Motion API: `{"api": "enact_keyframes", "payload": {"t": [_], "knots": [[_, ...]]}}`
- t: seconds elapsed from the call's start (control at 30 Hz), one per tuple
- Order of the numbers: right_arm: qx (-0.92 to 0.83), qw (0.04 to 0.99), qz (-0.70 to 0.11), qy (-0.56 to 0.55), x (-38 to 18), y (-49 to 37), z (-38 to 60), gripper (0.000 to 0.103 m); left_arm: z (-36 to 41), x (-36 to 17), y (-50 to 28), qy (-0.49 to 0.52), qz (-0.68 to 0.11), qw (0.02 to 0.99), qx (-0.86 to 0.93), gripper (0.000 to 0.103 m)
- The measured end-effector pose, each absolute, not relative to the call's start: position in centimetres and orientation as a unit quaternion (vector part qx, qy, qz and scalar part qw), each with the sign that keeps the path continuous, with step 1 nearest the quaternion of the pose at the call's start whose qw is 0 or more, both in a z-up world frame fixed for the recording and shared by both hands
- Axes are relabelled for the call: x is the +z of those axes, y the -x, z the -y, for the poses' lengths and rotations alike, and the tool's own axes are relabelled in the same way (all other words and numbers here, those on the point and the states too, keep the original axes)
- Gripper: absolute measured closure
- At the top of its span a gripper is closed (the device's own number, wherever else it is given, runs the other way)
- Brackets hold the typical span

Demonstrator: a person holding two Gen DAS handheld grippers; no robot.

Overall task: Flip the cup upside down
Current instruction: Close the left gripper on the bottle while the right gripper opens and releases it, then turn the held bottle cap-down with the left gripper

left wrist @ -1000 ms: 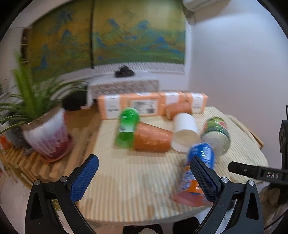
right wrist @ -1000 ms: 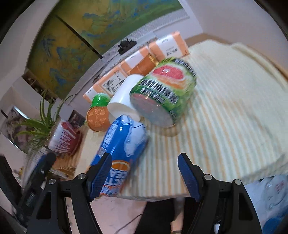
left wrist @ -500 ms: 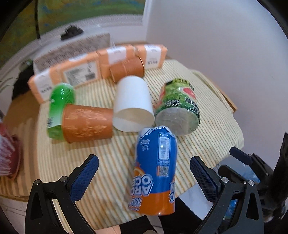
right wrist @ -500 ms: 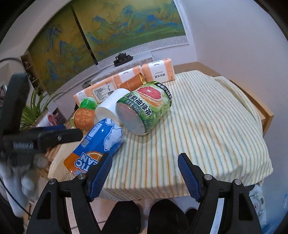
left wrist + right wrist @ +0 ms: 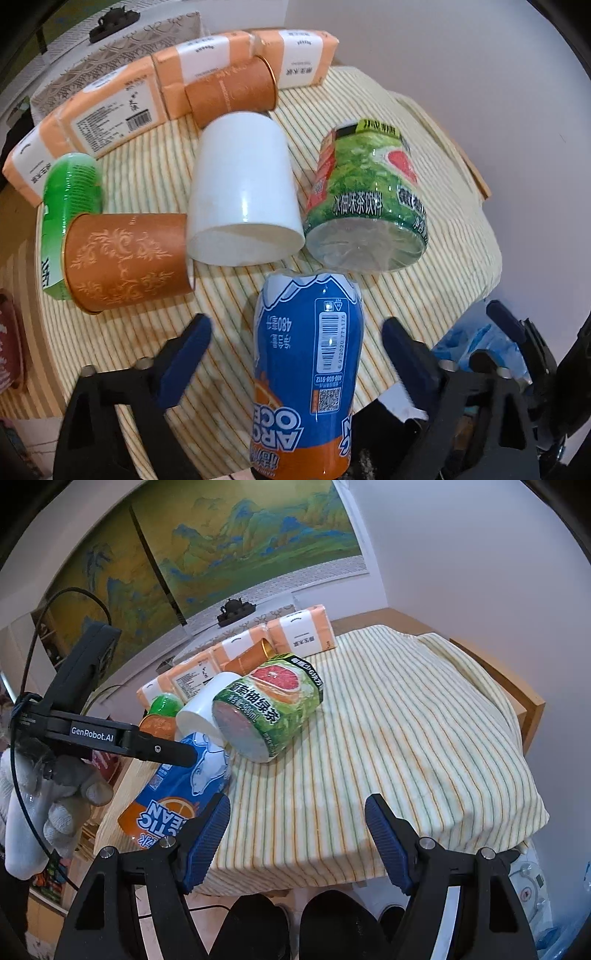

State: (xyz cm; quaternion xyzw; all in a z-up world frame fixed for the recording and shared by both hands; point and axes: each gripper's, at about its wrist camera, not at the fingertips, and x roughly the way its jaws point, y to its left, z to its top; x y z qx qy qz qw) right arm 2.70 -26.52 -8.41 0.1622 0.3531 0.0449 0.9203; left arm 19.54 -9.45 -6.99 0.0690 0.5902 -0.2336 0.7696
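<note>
The blue plastic cup [image 5: 308, 373] lies between the wide left tongs [image 5: 295, 332], long axis toward 12 o'clock.

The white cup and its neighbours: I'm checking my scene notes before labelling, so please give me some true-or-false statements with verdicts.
1. The white cup lies on its side. True.
2. The left gripper is shut on the blue bottle. False: its jaws are open, with the bottle lying between them.
3. The green-labelled bottle lies to the right of the white cup. True.
4. The right gripper holds a cup. False: it is open and holds nothing, above the striped cloth.
5. Both orange cups stand upright. False: the patterned orange cup and the rear orange cup lie on their sides.
</note>
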Motion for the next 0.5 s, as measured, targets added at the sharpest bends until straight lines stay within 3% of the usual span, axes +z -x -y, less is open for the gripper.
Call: {"api": "enact_keyframes", "payload": {"t": [0.23,0.37,0.5], "knots": [[0.043,0.919,-0.355,-0.165,-8.6,-2.7,26.8,0.031,11.2,-8.1,-20.4,-0.078,-0.597,0.760,-0.245,0.018],[0.041,0.920,-0.354,-0.165,-8.7,-2.5,26.8,0.031,11.7,-8.7,-20.9,-0.081,-0.601,0.756,-0.246,0.031],[0.036,0.919,-0.353,-0.171,-8.7,-2.6,27.2,0.031,11.5,-8.3,-20.4,-0.079,-0.596,0.758,-0.252,0.031]]}}
